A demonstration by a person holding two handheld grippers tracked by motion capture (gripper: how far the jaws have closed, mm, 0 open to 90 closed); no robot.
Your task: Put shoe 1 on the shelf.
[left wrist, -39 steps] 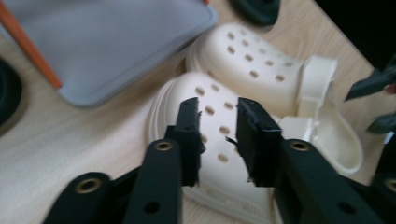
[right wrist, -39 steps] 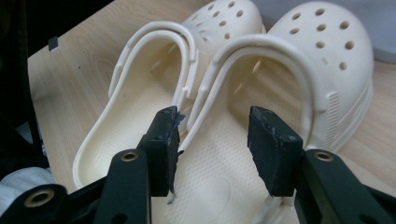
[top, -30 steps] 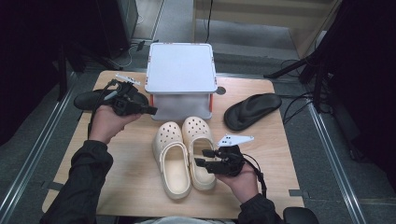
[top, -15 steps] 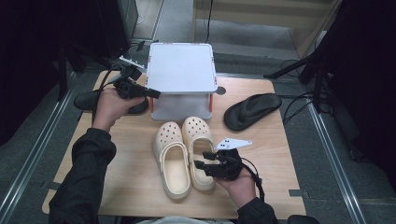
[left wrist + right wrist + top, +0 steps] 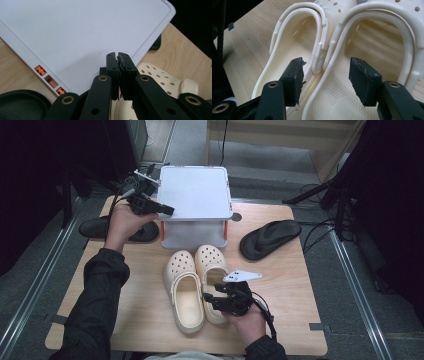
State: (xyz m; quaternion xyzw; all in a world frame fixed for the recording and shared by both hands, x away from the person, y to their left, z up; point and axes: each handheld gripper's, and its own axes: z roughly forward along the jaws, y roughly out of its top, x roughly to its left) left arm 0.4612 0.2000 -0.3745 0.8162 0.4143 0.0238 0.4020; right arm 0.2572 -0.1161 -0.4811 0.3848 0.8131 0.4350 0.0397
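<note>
Right tongs [image 5: 325,75], just opened wide, straddle the touching inner walls of two cream foam clogs [image 5: 197,287]: light, springy, best pinched there; left tongs [image 5: 117,58] hover shut over the white box lid [image 5: 75,37].

a light wooden table [image 5: 295,320] with rounded corners stands on a grey carpeted floor [image 5: 30,285]. metal rails [image 5: 357,285] run along the floor on both sides of the table. black stands and cables [image 5: 340,200] crowd the dark area at the right. a pale wooden cabinet [image 5: 280,140] sits at the far wall. soft, even light falls from above.
</note>
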